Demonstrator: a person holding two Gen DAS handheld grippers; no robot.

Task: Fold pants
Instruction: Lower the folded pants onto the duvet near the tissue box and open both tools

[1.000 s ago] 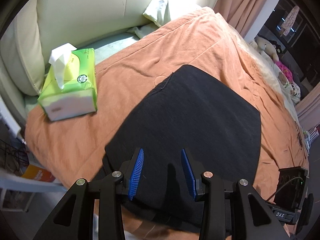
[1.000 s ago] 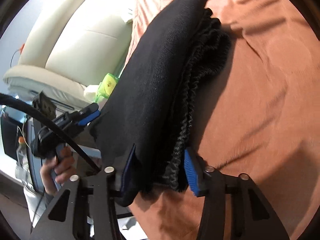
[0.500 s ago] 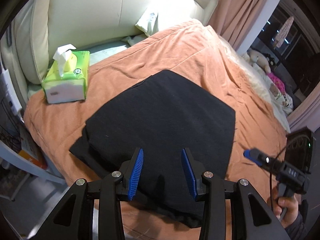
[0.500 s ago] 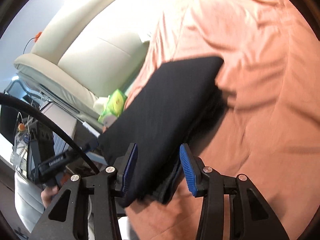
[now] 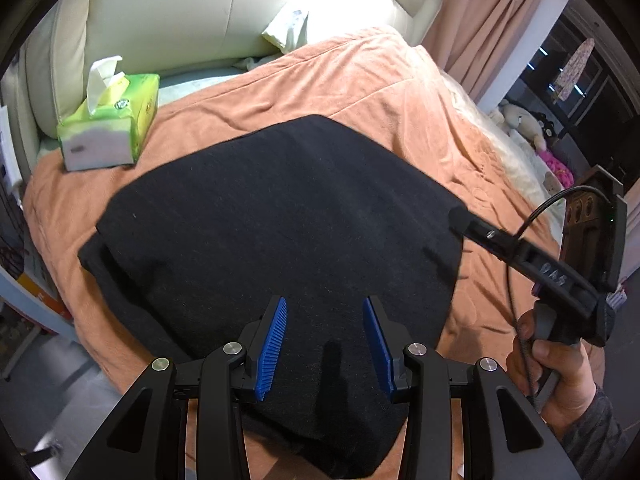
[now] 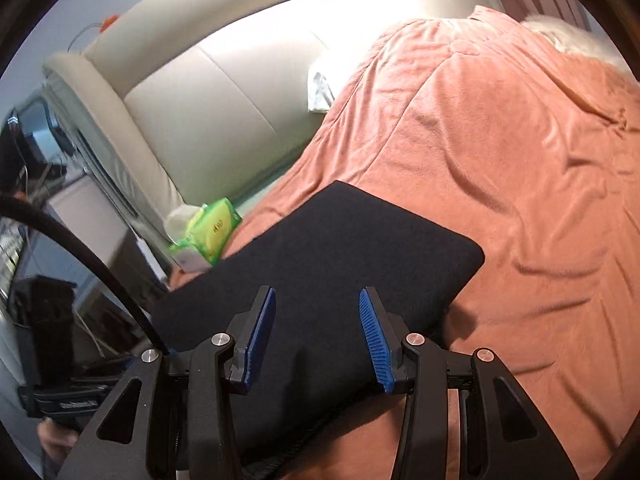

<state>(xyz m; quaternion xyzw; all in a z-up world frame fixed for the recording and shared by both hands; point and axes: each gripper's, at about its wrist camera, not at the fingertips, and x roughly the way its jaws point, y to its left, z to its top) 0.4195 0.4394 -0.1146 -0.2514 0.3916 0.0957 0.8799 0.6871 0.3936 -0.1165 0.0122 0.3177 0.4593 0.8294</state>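
Change: both hand-held grippers have pulled back from the pants, and the right one no longer has the thick folded edge between its pads.
Pants: black pants [image 5: 280,232] lie folded into a flat block on the orange blanket [image 5: 360,76] of the bed.
Left hand-held gripper [image 5: 325,346]: blue pads apart, nothing clamped; the pants spread from between the pads out toward 12 o'clock.
Right hand-held gripper [image 6: 316,342]: pads apart, nothing clamped, above the near end of the pants [image 6: 320,264], which run toward 1 o'clock.
Tissue pack [image 5: 108,124]: green, at 10 o'clock from the pants, apart from them; its round logo is too small to read.
Writing: a raised mark on the right hand-held gripper's body in the left view, blurred.
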